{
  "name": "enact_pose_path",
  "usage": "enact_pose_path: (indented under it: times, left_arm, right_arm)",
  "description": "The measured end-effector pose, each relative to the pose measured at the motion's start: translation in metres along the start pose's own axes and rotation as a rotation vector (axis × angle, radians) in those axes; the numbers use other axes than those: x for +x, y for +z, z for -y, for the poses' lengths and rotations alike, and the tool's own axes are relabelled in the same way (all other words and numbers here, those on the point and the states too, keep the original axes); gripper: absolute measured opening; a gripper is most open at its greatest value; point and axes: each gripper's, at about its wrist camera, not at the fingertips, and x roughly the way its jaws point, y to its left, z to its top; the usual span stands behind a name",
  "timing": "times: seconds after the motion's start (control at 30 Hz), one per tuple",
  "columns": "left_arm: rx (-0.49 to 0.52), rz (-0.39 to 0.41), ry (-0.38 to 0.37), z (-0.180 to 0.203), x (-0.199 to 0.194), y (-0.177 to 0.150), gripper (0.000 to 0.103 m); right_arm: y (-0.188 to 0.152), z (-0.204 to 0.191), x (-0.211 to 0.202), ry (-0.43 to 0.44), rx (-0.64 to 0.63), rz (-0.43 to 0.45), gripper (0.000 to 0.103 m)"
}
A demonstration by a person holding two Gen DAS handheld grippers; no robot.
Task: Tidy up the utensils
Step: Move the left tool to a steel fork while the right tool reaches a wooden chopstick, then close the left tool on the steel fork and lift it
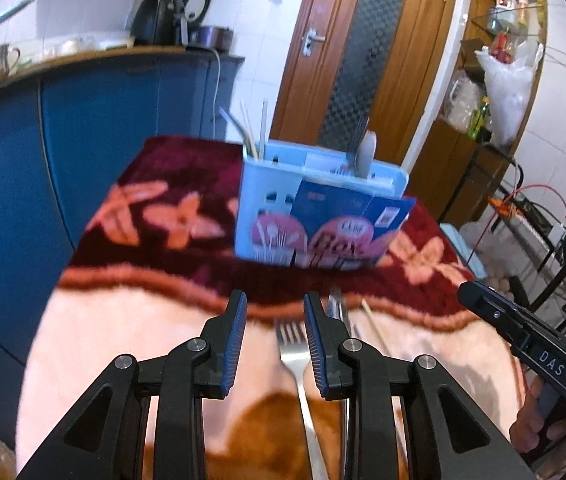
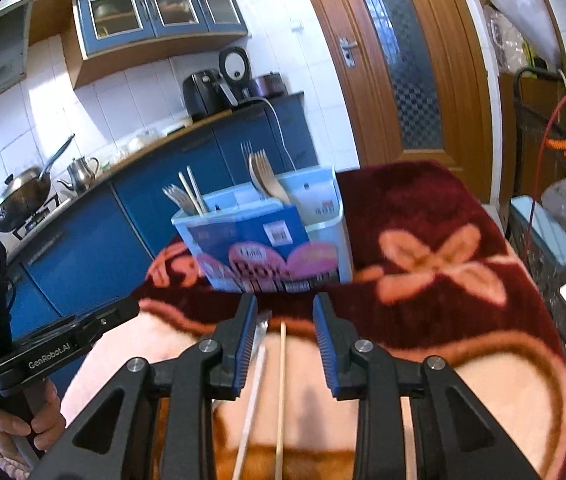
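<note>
Blue ribbed pads are lining the two black fingers of the left gripper [image 1: 275,334], which is hanging with its jaws apart over a plush blanket [image 1: 155,320] of dark red, pink and orange. A steel fork [image 1: 298,356] is lying on the blanket in the gap, tines pointing far, close to the right finger; the pads are not pressing on it. Just right of that finger a second metal utensil and a wooden chopstick [image 1: 375,326] are lying, blurred. Farther off, a light blue utensil holder [image 1: 267,200] is standing upright with straws and chopsticks in its left compartment and a spoon and fork in its right. At the right edge, a hand is gripping the other tool's handle.

In the right wrist view, the right gripper [image 2: 285,340] is also hanging unclenched, grasping nothing. Between its fingers a wooden chopstick [image 2: 281,392] is lying lengthwise, with a pale straw-like stick [image 2: 254,392] beside the left finger. The holder [image 2: 323,216] is standing beyond, forks and a wooden spoon rising from it. At the near left, a hand [image 2: 11,428] is holding the left tool.
</note>
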Motion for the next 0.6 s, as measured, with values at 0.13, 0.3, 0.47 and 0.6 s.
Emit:
enact_pose_path:
  times: [0.13, 0.3, 0.47, 0.6]
  left_arm:
    - [-0.013, -0.038, 0.003, -0.003, 0.008, -0.008, 0.030]
    - [-0.026, -0.078, -0.001, -0.005, 0.019, -0.014, 0.030]
    - [-0.044, -0.133, -0.006, -0.005, 0.035, -0.021, 0.030]
    - [-0.054, -0.168, -0.018, -0.004, 0.046, -0.025, 0.030]
  right_arm:
    - [-0.012, 0.003, 0.007, -0.007, 0.000, -0.051, 0.037]
    - [-0.023, 0.006, 0.014, -0.038, -0.007, -0.086, 0.037]
    - [-0.031, 0.010, 0.019, -0.053, -0.009, -0.116, 0.038]
    - [-0.037, 0.014, 0.021, -0.053, -0.005, -0.137, 0.038]
